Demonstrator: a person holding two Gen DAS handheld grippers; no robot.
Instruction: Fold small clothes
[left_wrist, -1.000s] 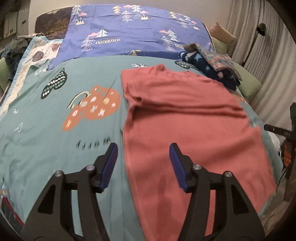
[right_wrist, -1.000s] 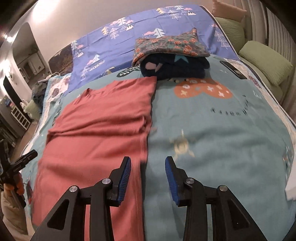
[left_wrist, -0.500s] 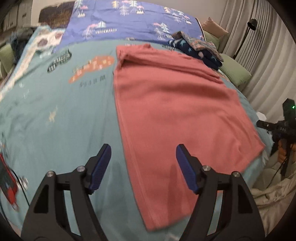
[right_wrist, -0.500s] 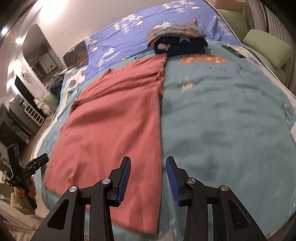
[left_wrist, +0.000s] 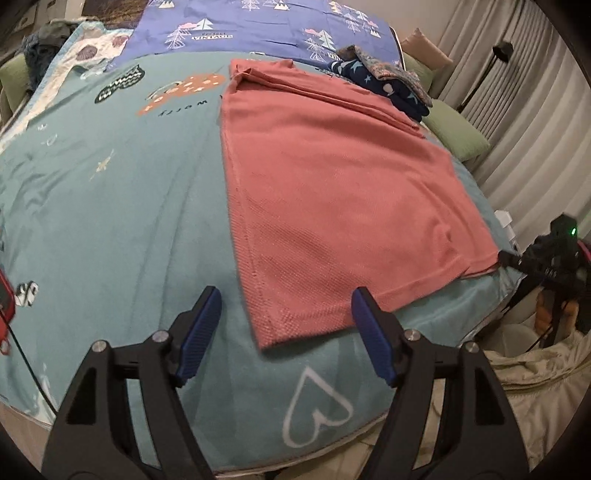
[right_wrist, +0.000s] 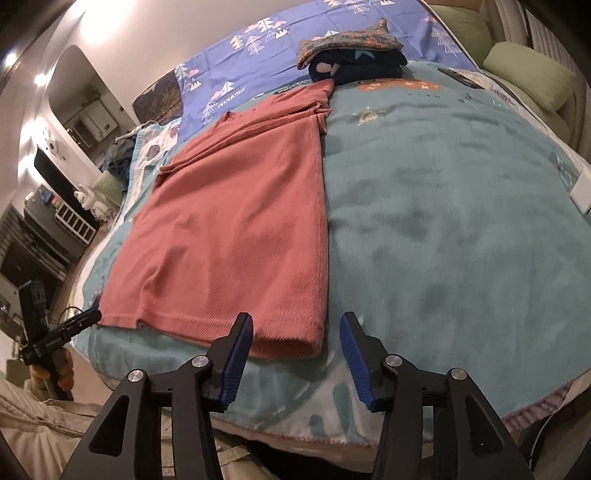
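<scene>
A salmon-red knit shirt (left_wrist: 332, 177) lies flat on the teal blanket (left_wrist: 110, 206), its sleeves folded in and its hem toward me. It also shows in the right wrist view (right_wrist: 236, 229). My left gripper (left_wrist: 286, 332) is open and empty, just above the shirt's near left hem corner. My right gripper (right_wrist: 297, 350) is open and empty, just above the near right hem corner. Neither gripper touches the cloth.
A stack of folded clothes (right_wrist: 354, 55) sits at the far end beside the shirt's collar, also seen in the left wrist view (left_wrist: 384, 85). Green pillows (right_wrist: 528, 74) lie at the right. A black tripod device (left_wrist: 554, 254) stands off the bed's edge. A purple tree-print sheet (left_wrist: 258, 26) covers the far end.
Both grippers have pulled back from the middle of the shirt to its near hem and have opened wider. The shirt has not moved.
</scene>
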